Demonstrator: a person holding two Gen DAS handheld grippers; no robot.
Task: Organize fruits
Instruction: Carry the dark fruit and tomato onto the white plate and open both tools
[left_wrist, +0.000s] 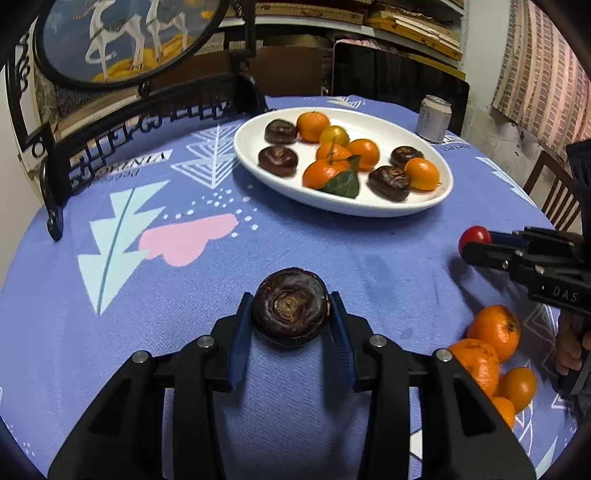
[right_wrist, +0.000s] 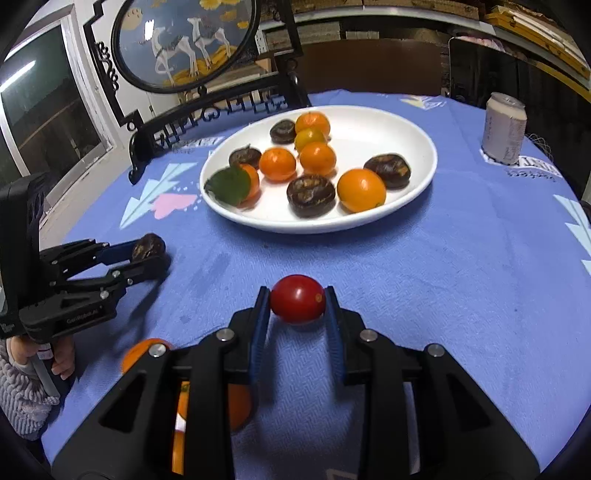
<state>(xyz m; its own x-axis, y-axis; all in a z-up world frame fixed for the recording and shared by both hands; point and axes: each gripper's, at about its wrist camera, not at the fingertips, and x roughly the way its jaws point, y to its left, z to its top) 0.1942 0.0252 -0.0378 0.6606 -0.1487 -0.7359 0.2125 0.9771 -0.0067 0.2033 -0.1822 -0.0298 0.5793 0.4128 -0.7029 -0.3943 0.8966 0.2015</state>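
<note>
Left wrist view, nearest item: left tongs (left_wrist: 291, 310), jaws drawn in until both blue pads press the flanks of 1 dark brown chestnut-like fruit (left_wrist: 290, 306). Whether it rests on the desk (left_wrist: 258, 258) or hangs just above cannot be told.

Same view, right edge: a cluster of about 4 loose oranges (left_wrist: 495, 328) lying on the blue cloth, touching one another, not yet collected.

Right wrist view, nearest item: right tongs (right_wrist: 298, 299), closed tight on 1 small red tomato (right_wrist: 298, 298), pads on its 2 sides.

Middle distance: bare patterned cloth between both tongs and the dish.

Farther: white oval plate (right_wrist: 406, 122) holding 4 dark fruits and about 6 oranges, 1 with a green leaf (right_wrist: 229, 184). The right part of the plate is free.

Farthest: pale drink can (right_wrist: 505, 129) upright beyond the plate; black ornate frame (left_wrist: 147, 125) with a round painted panel at the desk's far left.

Risks, as judged:
- Tomato is smooth, round and soft; an overtight pinch could split it, a slack one could let it squirt out.
- Dark fruit is gripped only at its widest sides; a tilt may roll it free.
- Anything released onto the crowded plate could nudge oranges over the low rim.
- Both tongs heading to 1 plate could collide.
</note>
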